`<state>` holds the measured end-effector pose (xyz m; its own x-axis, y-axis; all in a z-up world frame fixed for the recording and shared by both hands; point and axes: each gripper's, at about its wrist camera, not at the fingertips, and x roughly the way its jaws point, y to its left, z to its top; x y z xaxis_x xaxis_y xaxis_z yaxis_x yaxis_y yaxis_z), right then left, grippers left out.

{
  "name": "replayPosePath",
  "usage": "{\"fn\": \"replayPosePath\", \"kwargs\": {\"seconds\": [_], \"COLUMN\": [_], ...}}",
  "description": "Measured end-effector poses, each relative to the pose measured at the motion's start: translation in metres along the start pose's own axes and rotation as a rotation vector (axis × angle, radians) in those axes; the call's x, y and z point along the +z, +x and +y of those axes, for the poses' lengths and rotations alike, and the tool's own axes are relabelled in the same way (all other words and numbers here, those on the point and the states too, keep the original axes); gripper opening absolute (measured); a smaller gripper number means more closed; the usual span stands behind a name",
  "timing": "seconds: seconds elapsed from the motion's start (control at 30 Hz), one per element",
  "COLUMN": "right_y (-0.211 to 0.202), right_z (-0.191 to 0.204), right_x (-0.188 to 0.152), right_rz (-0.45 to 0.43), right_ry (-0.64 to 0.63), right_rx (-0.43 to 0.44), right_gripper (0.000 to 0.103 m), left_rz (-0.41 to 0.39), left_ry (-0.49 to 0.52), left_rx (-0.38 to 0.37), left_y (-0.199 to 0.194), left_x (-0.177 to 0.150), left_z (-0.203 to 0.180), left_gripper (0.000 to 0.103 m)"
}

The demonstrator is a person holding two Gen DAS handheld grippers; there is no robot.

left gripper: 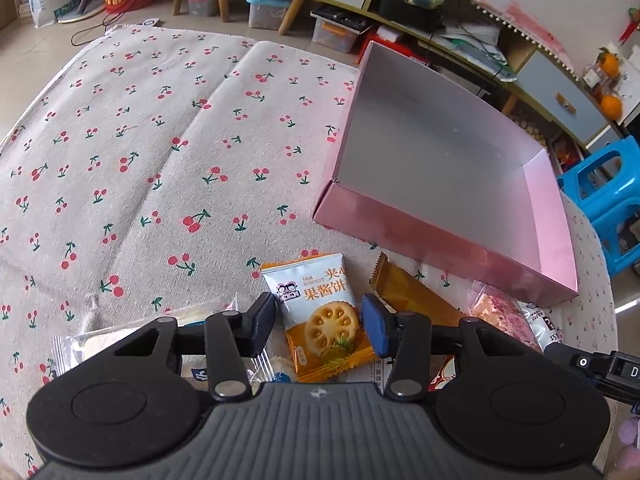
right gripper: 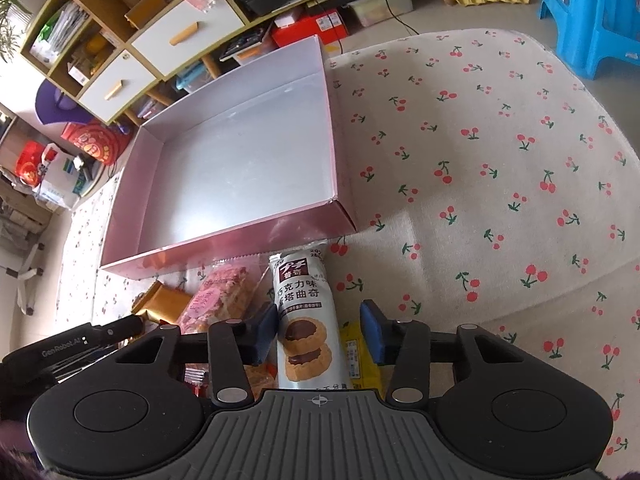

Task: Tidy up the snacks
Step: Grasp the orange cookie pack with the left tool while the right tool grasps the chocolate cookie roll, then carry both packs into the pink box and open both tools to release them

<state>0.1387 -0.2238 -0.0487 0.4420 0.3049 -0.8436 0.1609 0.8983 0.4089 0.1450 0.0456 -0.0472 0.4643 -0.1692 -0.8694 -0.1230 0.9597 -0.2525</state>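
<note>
On cherry cloth | left gripper (left gripper: 319, 322) pinches jam biscuit packet (left gripper: 322, 316) | right gripper (right gripper: 319, 330) around chocolate tart packet (right gripper: 304, 320), one pad apart | risk: slips before pink box (right gripper: 224, 246)

We find the pink box (left gripper: 440, 240) bare inside, open from above, with only its low walls to clear. On the left tool's (left gripper: 319, 322) side the cherry-print cloth (left gripper: 140, 140) on the desk lies bare and wide; in the right view, cloth right of the box is likewise free. Close to us the snack pile (right gripper: 224, 300) crowds the box's near wall, packets touching and overlapping. Past the desk, a blue stool (right gripper: 592, 12) and low cabinets (left gripper: 560, 100) hem the far side.
</note>
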Motion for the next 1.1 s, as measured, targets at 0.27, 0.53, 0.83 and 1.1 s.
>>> {"fn": "replayPosePath", "kwargs": {"seconds": [0.27,0.53,0.83,1.1], "right_y": [-0.002,-0.012,-0.038,-0.049], "right_z": [0.011,0.01,0.017,0.024], "right_x": [-0.004,-0.004,-0.003,-0.001], "right_rz": [-0.01,-0.024,-0.085,-0.139], "right_ry": [-0.046,-0.021,-0.01,-0.008], "right_rx": [-0.008,0.017,0.071,0.074], "right_gripper": [0.029,0.029,0.029,0.029], "left_rz": [-0.007,-0.026,-0.079,-0.159], "left_ry": [-0.005,0.01,0.029,0.05], "left_rx": [-0.004,-0.013,-0.046,-0.053], "left_y": [-0.002,-0.012,-0.033,-0.05], "left_x": [-0.001,-0.002,-0.001,0.006], "left_z": [0.002,0.002,0.0,-0.002], "left_gripper": [0.036,0.036,0.036,0.036]}}
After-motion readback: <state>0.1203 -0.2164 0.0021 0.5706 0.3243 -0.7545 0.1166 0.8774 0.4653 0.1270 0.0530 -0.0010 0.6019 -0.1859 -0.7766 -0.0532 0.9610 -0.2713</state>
